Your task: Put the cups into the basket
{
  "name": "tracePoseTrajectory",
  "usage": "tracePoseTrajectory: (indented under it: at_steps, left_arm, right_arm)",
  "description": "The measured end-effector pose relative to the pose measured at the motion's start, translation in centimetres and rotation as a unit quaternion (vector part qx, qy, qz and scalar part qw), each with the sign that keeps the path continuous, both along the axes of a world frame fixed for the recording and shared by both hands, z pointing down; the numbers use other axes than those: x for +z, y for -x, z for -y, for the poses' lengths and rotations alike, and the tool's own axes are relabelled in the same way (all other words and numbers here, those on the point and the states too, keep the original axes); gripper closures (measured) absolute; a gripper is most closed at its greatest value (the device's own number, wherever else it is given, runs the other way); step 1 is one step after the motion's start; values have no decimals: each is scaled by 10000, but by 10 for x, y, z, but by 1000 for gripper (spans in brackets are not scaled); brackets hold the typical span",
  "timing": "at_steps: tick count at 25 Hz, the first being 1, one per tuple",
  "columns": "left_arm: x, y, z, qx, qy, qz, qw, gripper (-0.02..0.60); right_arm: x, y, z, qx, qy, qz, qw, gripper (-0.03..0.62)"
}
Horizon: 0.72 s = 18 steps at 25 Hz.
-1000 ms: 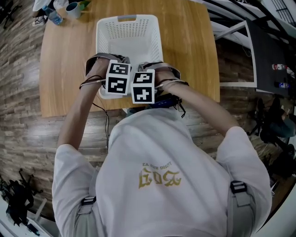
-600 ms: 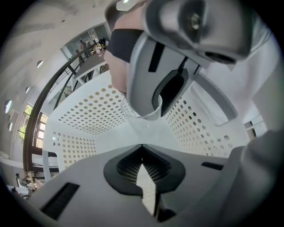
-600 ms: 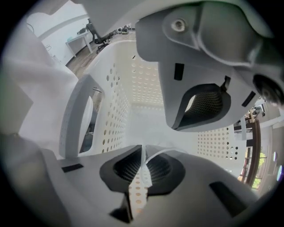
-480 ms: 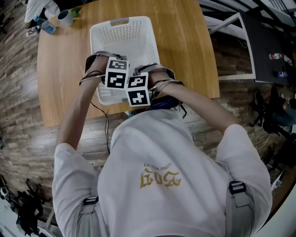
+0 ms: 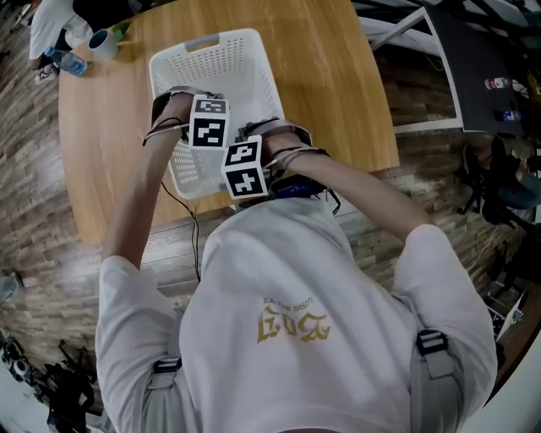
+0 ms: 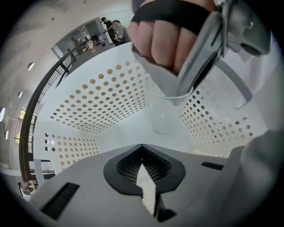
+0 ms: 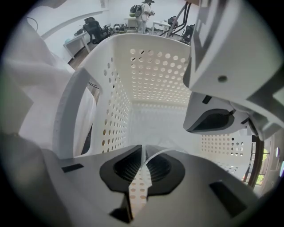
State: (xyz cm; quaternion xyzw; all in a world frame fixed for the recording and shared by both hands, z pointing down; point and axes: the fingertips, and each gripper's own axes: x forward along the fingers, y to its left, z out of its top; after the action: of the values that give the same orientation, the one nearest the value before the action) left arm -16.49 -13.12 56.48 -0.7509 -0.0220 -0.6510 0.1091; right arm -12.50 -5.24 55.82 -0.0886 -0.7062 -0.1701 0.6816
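Observation:
A white perforated basket [image 5: 203, 42] stands on the wooden table [image 5: 338, 84]. Both grippers hang over its near half, seen in the head view as marker cubes. In the right gripper view my right gripper [image 7: 143, 155] is shut on the thin rim of a clear plastic cup [image 7: 160, 152], inside the basket walls [image 7: 155, 75]. The left gripper view shows that cup [image 6: 162, 117] hanging below the right gripper [image 6: 199, 75], just above the basket floor. My left gripper [image 6: 142, 159] is shut with nothing in it. It sits beside the right one [image 5: 245, 169], a little farther over the basket [image 5: 207, 135].
A mug [image 5: 101, 40], a bottle [image 5: 68, 63] and a white cloth [image 5: 51, 21] lie at the table's far left corner. A dark board [image 5: 473, 59] and metal frames stand to the right of the table. The person stands at the table's near edge.
The two marker cubes were side by side at the basket's near rim. Now the left one sits farther over the basket and the right one nearer the person. The view has shifted.

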Motion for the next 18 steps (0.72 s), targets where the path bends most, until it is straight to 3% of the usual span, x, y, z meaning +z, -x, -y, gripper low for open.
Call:
tracePoseTrajectory:
  at_steps: [11,18]
  left_arm:
    - [14,-4,15,-172,175,-68,9997,577]
    - [12,-12,20,-376,311,-355,9982,577]
  right_arm:
    - [3,8,-4,122,173,-55,9998,560]
    - [8,14,-5,304,380,-89,9988,560]
